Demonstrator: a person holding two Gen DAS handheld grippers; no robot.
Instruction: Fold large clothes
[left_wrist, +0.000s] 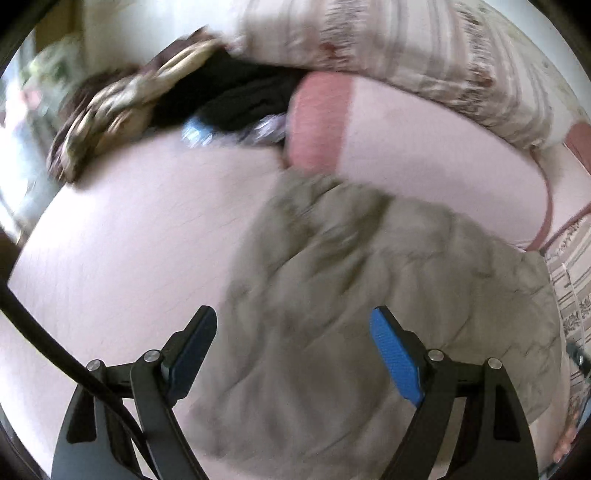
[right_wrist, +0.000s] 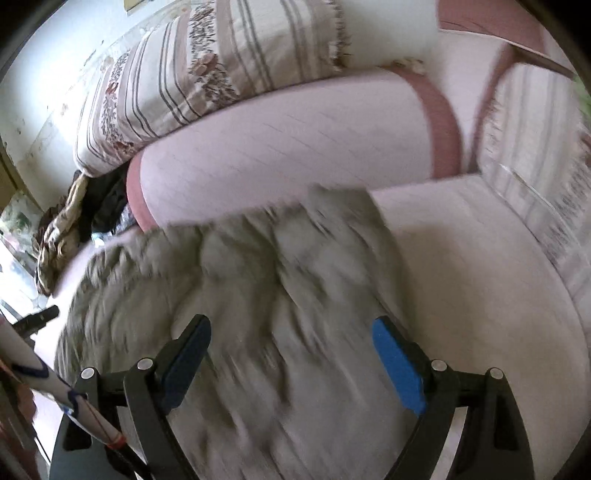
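A large olive-grey quilted garment (left_wrist: 369, 295) lies crumpled on a pale pink bed sheet (left_wrist: 129, 240). It also fills the middle of the right wrist view (right_wrist: 240, 295). My left gripper (left_wrist: 293, 321) is open and empty, hovering above the garment's near left part. My right gripper (right_wrist: 291, 328) is open and empty above the garment's near right part. Both views are blurred by motion. The tip of the other gripper (right_wrist: 40, 317) shows at the left edge of the right wrist view.
A pink-ended bolster pillow (left_wrist: 369, 129) lies behind the garment. Striped floral bedding (left_wrist: 406, 48) is piled beyond it. A heap of brown patterned and black clothes (left_wrist: 166, 96) sits at the back left. A wall (right_wrist: 55, 55) borders the bed.
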